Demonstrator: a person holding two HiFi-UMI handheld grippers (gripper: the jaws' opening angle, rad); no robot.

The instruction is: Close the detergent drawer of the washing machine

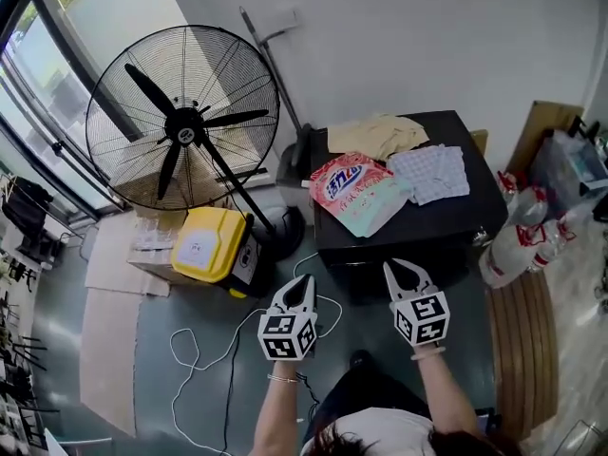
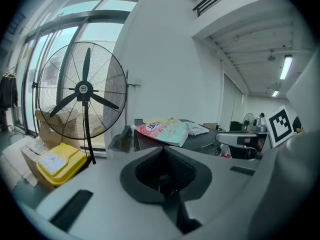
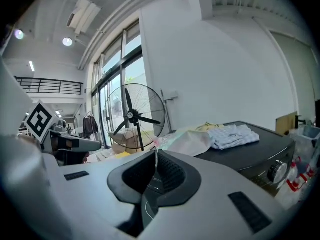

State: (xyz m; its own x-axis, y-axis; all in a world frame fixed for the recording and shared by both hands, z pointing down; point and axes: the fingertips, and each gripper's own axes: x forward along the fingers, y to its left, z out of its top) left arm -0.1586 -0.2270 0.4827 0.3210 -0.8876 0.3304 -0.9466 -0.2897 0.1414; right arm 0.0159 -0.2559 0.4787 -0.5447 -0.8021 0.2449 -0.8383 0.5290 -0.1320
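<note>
Task not visibly begun. Left tongs (image 1: 306, 281) and right tongs (image 1: 392, 272) hang side by side, just short of the front of the washing machine (image 1: 418, 221), touching nothing. Each gripper view shows the jaws pressed tip to tip with nothing between them. Drawer itself not made out: the head view looks down on the machine's lid, the front panel is hidden beneath it, and nothing juts past the front edge. Right gripper view catches only a round knob (image 3: 274, 171) on the panel's right side. Whether the drawer stands out or sits flush cannot be told, so, as a judgement, finding it and pushing it home is all left to do. Machine is a boxy black cabinet with a smooth, faintly glossy lid. On it lie a soft plastic detergent bag (image 1: 356, 190), pink and pale green, a folded checked cloth (image 1: 432, 172) and a crumpled yellowish cloth (image 1: 378, 136). Left of it stand a wire-caged fan (image 1: 182, 117) and a yellow box (image 1: 209, 243).
</note>
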